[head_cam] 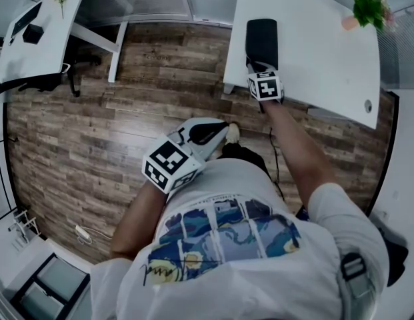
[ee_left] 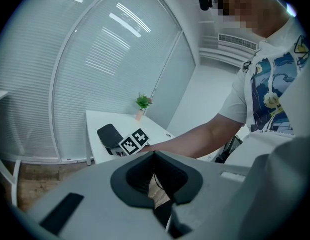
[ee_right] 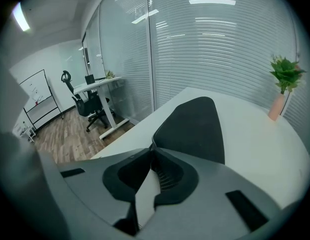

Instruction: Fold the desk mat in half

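The black desk mat point(head_cam: 262, 39) lies on the white desk point(head_cam: 313, 52) near its left end, narrow, with a thick doubled near edge. My right gripper point(head_cam: 255, 69) sits at that near edge, and in the right gripper view its jaws point(ee_right: 153, 149) converge on the mat's point(ee_right: 192, 129) corner, shut on it. My left gripper point(head_cam: 219, 129) hangs off the desk over the floor, close to the person's body. Its jaws point(ee_left: 155, 157) meet with nothing between them. The left gripper view shows the mat point(ee_left: 108, 133) from afar.
A green plant in a pink pot point(head_cam: 367, 9) stands at the desk's far right corner. A second white desk point(head_cam: 40, 25) with dark items stands at the upper left. An office chair point(ee_right: 90, 106) stands beyond. A power strip point(head_cam: 83, 232) lies on the wood floor.
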`<state>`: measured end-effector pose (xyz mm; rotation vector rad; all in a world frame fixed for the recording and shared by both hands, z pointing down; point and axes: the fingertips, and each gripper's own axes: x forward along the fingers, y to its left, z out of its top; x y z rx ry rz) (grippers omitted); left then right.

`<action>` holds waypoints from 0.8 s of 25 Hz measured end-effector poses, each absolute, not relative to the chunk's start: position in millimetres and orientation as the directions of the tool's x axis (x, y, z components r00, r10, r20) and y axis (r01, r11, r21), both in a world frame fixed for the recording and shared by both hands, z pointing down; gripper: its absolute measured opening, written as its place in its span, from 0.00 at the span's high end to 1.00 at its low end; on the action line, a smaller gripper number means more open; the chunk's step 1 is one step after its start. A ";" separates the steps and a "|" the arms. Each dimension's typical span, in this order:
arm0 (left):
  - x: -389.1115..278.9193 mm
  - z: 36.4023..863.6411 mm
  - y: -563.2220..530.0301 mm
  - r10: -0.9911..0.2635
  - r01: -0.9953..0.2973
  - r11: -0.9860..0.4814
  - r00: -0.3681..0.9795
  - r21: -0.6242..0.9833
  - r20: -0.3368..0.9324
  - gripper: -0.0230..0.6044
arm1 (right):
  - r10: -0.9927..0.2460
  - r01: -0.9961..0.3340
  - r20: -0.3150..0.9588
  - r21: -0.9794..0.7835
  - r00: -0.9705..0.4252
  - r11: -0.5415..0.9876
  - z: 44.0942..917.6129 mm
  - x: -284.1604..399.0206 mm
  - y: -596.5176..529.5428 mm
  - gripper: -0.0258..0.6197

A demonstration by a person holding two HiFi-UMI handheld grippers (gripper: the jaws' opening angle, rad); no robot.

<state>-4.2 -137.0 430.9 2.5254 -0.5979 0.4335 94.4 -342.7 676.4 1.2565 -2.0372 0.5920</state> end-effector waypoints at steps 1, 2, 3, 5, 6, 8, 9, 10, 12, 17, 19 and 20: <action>-4.2 431.3 -137.3 -0.328 -0.489 -0.775 0.853 0.400 0.407 0.96 | -0.599 -0.899 0.734 -0.036 -0.320 0.436 676.1 93.6 -343.1 0.91; -4.5 431.7 -137.6 -0.329 -0.490 -0.774 0.853 0.402 0.406 0.96 | -0.599 -0.900 0.733 -0.039 -0.321 0.435 676.4 92.8 -343.3 0.91; -5.2 432.0 -137.7 -0.329 -0.490 -0.773 0.853 0.403 0.406 0.96 | -0.598 -0.900 0.733 -0.042 -0.323 0.434 677.1 91.9 -343.3 0.91; -7.0 431.7 -137.7 -0.329 -0.491 -0.772 0.852 0.404 0.407 0.96 | -0.598 -0.899 0.733 -0.045 -0.326 0.435 677.1 89.7 -343.4 0.91; -7.7 431.3 -137.8 -0.330 -0.492 -0.771 0.852 0.405 0.406 0.96 | -0.597 -0.899 0.732 -0.047 -0.327 0.435 676.9 88.9 -343.4 0.91; -8.5 430.7 -138.3 -0.333 -0.494 -0.769 0.851 0.406 0.405 0.96 | -0.599 -0.898 0.729 -0.049 -0.332 0.437 674.6 87.5 -343.8 0.91; -8.5 430.5 -138.5 -0.334 -0.495 -0.768 0.851 0.406 0.405 0.96 | -0.598 -0.898 0.729 -0.052 -0.333 0.438 674.7 87.4 -343.6 0.90; -8.4 430.4 -138.5 -0.334 -0.494 -0.768 0.852 0.407 0.404 0.96 | -0.596 -0.898 0.730 -0.055 -0.335 0.437 675.7 87.6 -343.0 0.90; -8.3 430.8 -137.9 -0.333 -0.493 -0.769 0.852 0.407 0.404 0.96 | -0.593 -0.897 0.731 -0.059 -0.338 0.438 676.6 87.5 -342.0 0.89; -7.9 430.6 -136.6 -0.331 -0.489 -0.771 0.855 0.409 0.399 0.96 | -0.593 -0.894 0.723 -0.078 -0.356 0.442 674.3 86.5 -340.9 0.86; -8.0 429.3 -135.8 -0.328 -0.485 -0.773 0.858 0.409 0.396 0.96 | -0.597 -0.892 0.715 -0.084 -0.365 0.445 669.1 84.9 -340.1 0.85; -8.0 428.5 -135.4 -0.326 -0.482 -0.775 0.859 0.409 0.395 0.96 | -0.597 -0.891 0.712 -0.088 -0.369 0.446 667.2 84.2 -339.1 0.85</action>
